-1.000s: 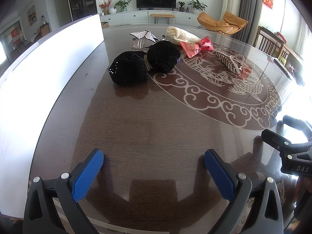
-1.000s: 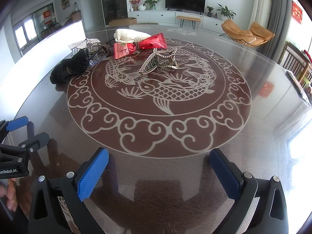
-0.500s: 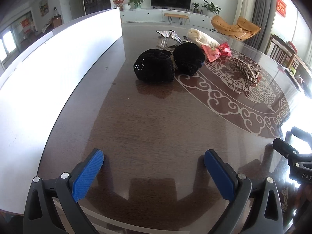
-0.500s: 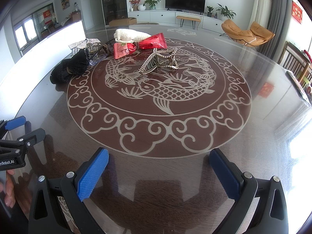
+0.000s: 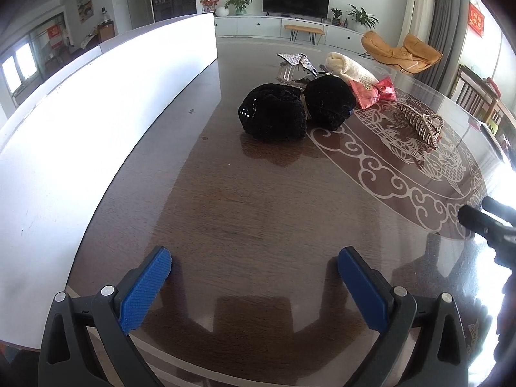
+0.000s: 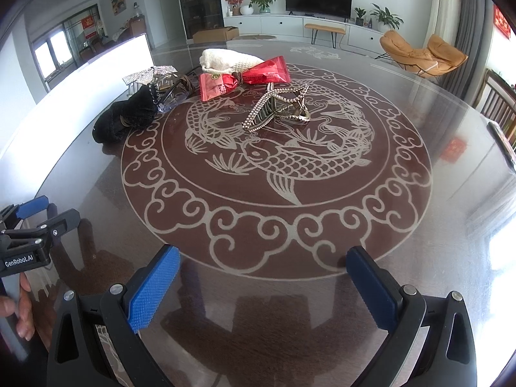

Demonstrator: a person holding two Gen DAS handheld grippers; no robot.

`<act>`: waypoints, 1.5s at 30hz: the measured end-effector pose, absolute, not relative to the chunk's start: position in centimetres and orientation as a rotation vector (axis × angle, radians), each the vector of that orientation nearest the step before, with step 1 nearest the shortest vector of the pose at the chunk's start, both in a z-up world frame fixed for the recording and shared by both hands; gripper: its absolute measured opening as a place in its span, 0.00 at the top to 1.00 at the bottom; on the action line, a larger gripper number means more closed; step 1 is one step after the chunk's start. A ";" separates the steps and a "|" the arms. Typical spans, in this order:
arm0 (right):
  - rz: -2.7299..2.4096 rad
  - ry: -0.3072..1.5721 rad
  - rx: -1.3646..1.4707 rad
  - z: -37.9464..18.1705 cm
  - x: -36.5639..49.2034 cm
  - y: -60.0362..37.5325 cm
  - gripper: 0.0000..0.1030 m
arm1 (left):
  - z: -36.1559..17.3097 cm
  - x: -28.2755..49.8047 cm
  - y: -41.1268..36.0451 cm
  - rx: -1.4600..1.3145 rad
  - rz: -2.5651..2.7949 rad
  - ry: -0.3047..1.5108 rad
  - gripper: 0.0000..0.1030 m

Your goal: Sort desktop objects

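A cluster of objects lies at the far side of the dark round table [image 5: 258,213]: a black double-puff hair piece [image 5: 293,109] [image 6: 125,116], a rhinestone bow clip [image 5: 295,61] [image 6: 150,74], a cream rolled cloth [image 5: 350,67] [image 6: 229,59], red snack packets [image 5: 374,92] [image 6: 242,79], a gold claw hair clip [image 5: 422,124] [image 6: 277,106] and glasses [image 6: 179,92]. My left gripper [image 5: 254,271] is open and empty, well short of the black hair piece. My right gripper [image 6: 262,274] is open and empty near the table's front edge, also seen in the left wrist view [image 5: 483,219].
A long white box [image 5: 80,122] runs along the table's left side. The table top carries a red fish emblem [image 6: 277,161]. Chairs [image 5: 477,96] stand at the right edge. The left gripper shows at the left of the right wrist view [image 6: 35,222].
My left gripper has swung left and moved forward, bringing the black hair piece toward the middle of its view. The right gripper has stayed put.
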State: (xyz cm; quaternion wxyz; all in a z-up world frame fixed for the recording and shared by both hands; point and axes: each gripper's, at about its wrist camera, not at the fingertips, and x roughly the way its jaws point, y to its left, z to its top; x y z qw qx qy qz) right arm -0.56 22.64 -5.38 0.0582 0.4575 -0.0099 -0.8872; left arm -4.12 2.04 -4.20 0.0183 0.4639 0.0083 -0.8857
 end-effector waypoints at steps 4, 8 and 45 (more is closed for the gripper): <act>-2.778 -0.216 1.324 -3.4 -5.9 24.1 0.00 | -4.2 -4.2 2.1 1.436 -2.750 0.026 0.00; -2.760 -0.252 1.452 -4.6 -12.0 24.0 0.00 | -4.2 -4.3 2.1 1.437 -2.753 0.027 0.00; -2.770 0.076 1.364 -6.0 -6.2 20.3 0.51 | -4.3 -4.6 2.2 1.431 -2.752 0.028 0.00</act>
